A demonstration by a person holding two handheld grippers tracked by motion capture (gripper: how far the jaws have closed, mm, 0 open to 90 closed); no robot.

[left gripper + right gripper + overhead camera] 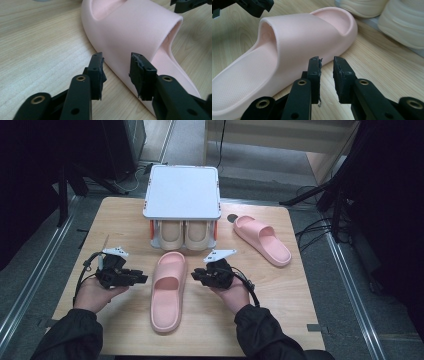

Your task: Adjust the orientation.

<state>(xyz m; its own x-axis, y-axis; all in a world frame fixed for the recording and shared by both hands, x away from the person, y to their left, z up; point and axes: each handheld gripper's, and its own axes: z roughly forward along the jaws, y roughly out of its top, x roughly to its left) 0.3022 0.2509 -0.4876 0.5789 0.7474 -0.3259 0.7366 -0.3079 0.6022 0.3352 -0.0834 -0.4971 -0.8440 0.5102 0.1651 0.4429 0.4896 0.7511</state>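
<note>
beige slippers (pixel 185 235) half hidden under white rack (pixel 182 191)

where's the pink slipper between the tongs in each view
High view: the near slipper lies lengthwise at centre, between both tongs.
Left gripper view: it runs from top centre to lower right, behind the open jaws.
Right gripper view: it spans left and centre, strap in the middle.
Shared landmark: the wooden table.

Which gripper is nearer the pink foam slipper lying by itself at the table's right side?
Right. The right gripper sits between the two pink slippers; the left gripper is beyond the middle slipper, farther from the lone slipper.
</note>
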